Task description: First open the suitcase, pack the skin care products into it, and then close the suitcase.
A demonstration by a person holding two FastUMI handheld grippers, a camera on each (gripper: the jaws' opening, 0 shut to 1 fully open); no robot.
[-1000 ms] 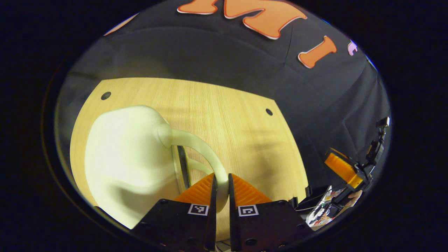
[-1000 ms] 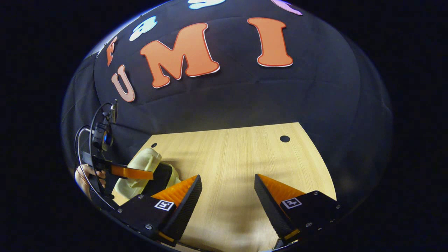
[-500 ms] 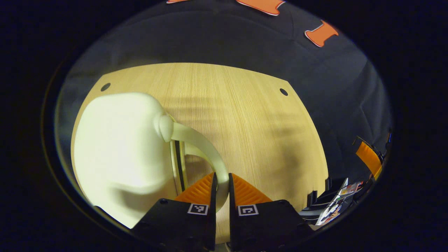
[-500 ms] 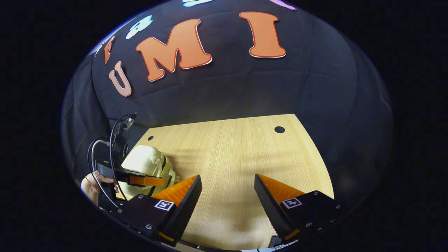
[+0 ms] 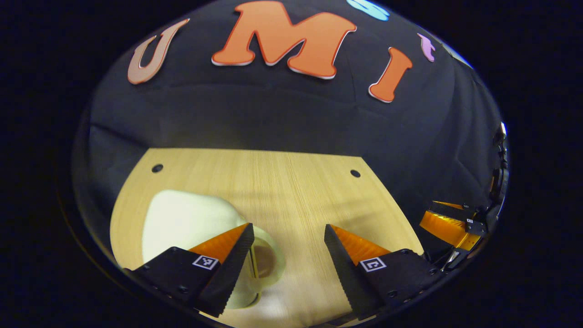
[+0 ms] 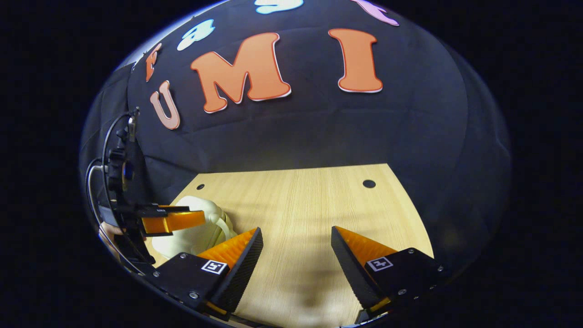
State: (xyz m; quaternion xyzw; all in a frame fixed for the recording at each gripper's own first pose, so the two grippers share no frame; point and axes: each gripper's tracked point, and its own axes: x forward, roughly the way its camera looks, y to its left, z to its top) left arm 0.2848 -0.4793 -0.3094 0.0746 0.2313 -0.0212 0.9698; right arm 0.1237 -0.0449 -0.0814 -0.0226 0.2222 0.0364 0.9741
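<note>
We're letting go: left gripper [image 5: 288, 246] jaws now spread, off the suitcase [image 5: 191, 223] handle; lid looks shut. Right gripper [image 6: 296, 250] hanging released. Task seems finishing.

A light wooden table [image 5: 291, 191] with fine straight grain runs up to a black cloth wall [image 5: 282, 118]. Two small dark round holes sit near the table's far corners, one at the left [image 5: 157, 168] and one at the right [image 5: 355, 173]. The cloth hangs in soft folds and wraps around both sides of the table. Soft shadows lie in bands across the wood. Light falls from above, leaving the cloth dim.
</note>
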